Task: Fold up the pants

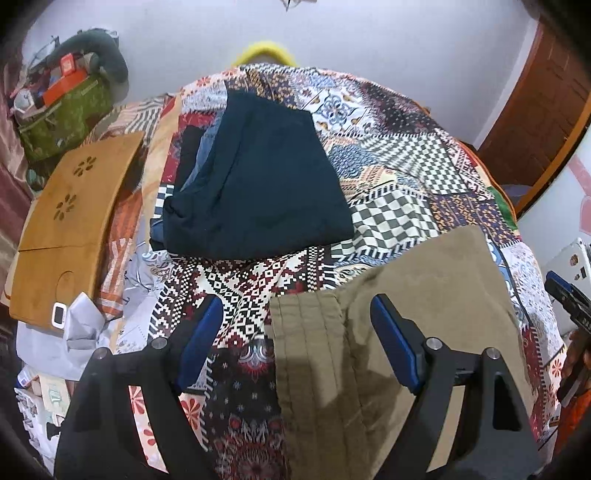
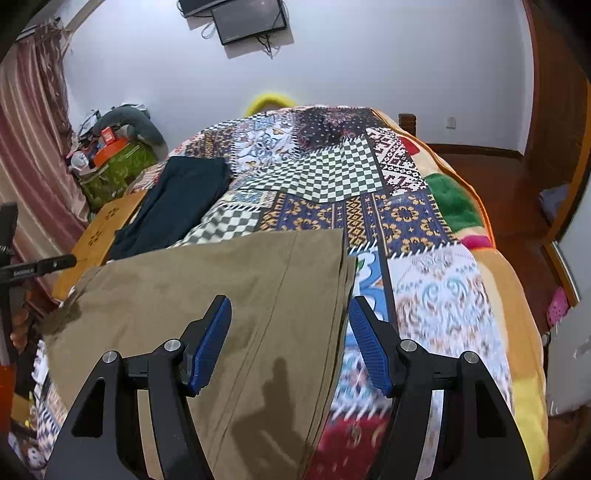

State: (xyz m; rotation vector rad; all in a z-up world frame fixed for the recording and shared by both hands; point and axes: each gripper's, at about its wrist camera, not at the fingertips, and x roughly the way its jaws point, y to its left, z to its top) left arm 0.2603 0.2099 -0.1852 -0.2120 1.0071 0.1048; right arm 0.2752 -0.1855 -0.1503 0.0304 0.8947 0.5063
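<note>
The pants lie flat on the bed: soft, light, limp. Take hold at hem and waistband edges. Left hand-held gripper and right hand-held gripper hover spread, empty.

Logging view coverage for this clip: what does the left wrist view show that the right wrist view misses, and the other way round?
Only the left wrist view shows the khaki pants' stitched waistband end, a small white device by the wooden board, and the right gripper at its edge. Only the right wrist view shows the wall screen, the bare floor and the pants' straight far edge. Both show the patchwork bedspread, the folded dark garment, and open fingers with nothing between them.
</note>
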